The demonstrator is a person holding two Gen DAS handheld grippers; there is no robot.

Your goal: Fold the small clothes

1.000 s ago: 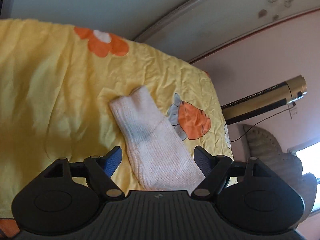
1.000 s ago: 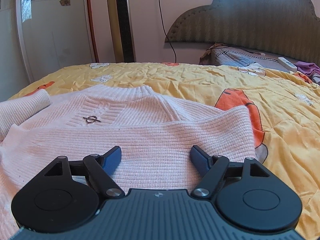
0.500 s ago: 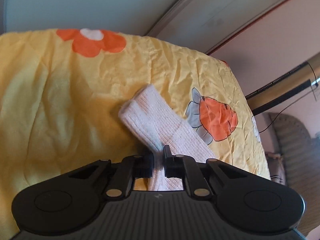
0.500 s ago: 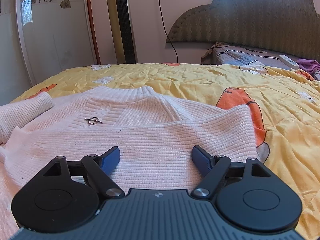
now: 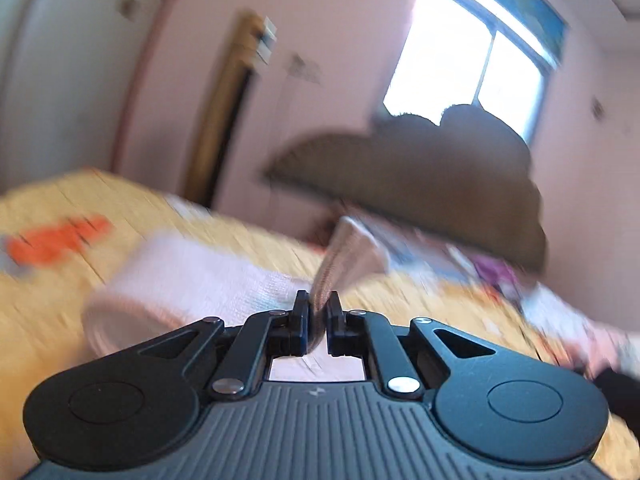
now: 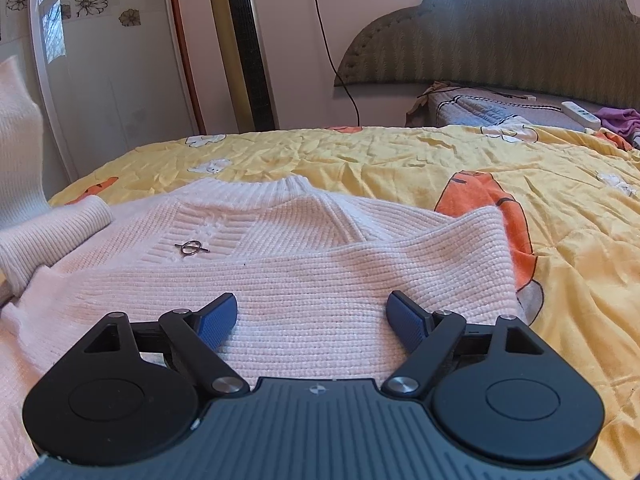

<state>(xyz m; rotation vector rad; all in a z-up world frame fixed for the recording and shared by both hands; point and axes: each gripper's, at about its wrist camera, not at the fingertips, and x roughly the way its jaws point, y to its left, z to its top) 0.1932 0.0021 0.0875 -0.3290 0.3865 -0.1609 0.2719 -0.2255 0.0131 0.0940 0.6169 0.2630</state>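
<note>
A pale pink knit sweater (image 6: 304, 268) lies on the yellow bedspread (image 6: 520, 176), its right sleeve folded across the body. A small metal ring ornament (image 6: 191, 248) sits on its chest. My left gripper (image 5: 318, 304) is shut on the left sleeve (image 5: 344, 260) and holds it lifted; that view is blurred by motion. The rest of this sleeve (image 5: 184, 276) curls on the bed below. The raised sleeve shows at the left edge of the right wrist view (image 6: 18, 152). My right gripper (image 6: 312, 312) is open and empty just above the folded sweater body.
A gold tower fan (image 6: 244, 48) stands against the wall behind the bed. A padded headboard (image 6: 512, 36) is at the back right, with a grey blanket, a white remote (image 6: 580, 110) and purple cloth (image 6: 618, 118) below it.
My left gripper closed on the left sleeve, lifted it and swung round toward the headboard. My right gripper stayed open over the sweater, barely moving.
</note>
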